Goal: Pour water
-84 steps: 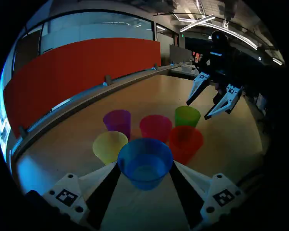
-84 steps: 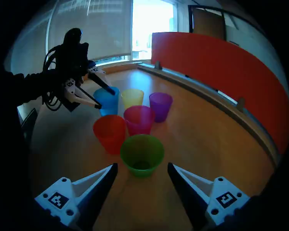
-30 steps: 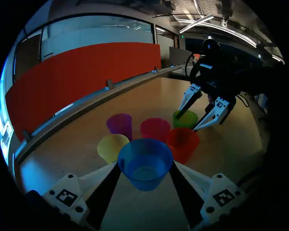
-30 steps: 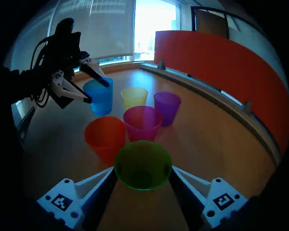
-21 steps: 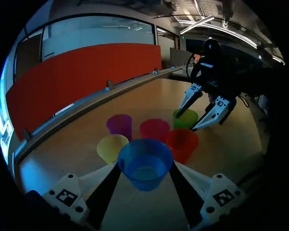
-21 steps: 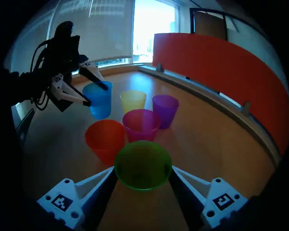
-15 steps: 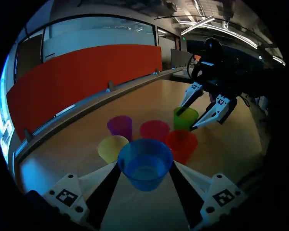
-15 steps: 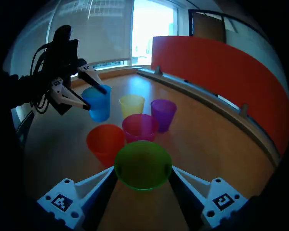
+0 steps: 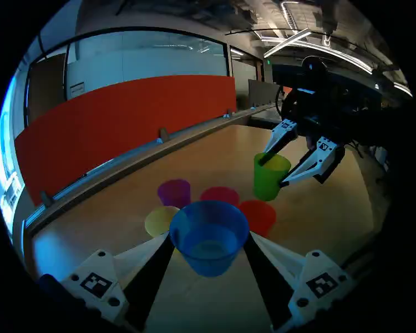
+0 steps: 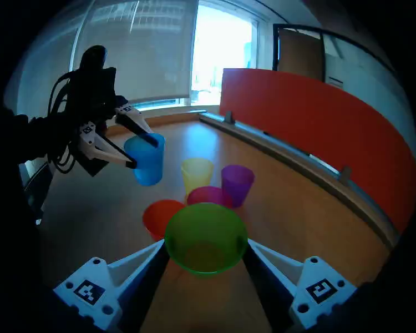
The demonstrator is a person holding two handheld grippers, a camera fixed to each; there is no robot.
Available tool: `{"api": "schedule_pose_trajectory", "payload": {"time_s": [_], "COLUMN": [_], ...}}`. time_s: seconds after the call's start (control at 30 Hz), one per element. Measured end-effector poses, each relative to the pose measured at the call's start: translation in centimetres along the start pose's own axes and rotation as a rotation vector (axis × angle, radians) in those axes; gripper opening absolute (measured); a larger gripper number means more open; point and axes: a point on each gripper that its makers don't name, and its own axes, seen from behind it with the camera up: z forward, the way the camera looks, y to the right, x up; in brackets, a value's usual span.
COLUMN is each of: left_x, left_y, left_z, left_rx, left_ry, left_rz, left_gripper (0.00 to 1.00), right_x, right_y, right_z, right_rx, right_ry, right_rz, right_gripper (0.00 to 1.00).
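A blue cup with some water in it is held upright above the wooden table, my left gripper shut on it. My right gripper is shut on a green cup, also lifted. In the left gripper view the green cup hangs ahead to the right, in the right gripper. In the right gripper view the blue cup is held at the upper left in the left gripper. Yellow, purple, pink and red cups stand below on the table.
A red partition with a metal rail runs along the table's far edge. In the right gripper view a bright window with a blind is behind. A person's dark sleeve reaches in from the left.
Both grippers have risen with their cups. The green cup, earlier standing on the table, was gripped and lifted clear of the other cups.
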Motion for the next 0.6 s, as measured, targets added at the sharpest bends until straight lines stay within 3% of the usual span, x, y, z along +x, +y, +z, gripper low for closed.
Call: {"api": "schedule_pose_trajectory", "payload": {"time_s": [0.6], "left_x": [3.6], "left_y": [1.1], "left_z": [-2.3], "left_rx": [0.046], "left_ry": [0.108], "left_rz": [-0.022], "left_gripper": [0.85], "right_x": [4.6], "right_y": [-1.9], "right_z": [-3.4], "right_rx": [-0.018], "right_ry": [0.111], "right_rz": [-0.015], "right_gripper": [0.9]}}
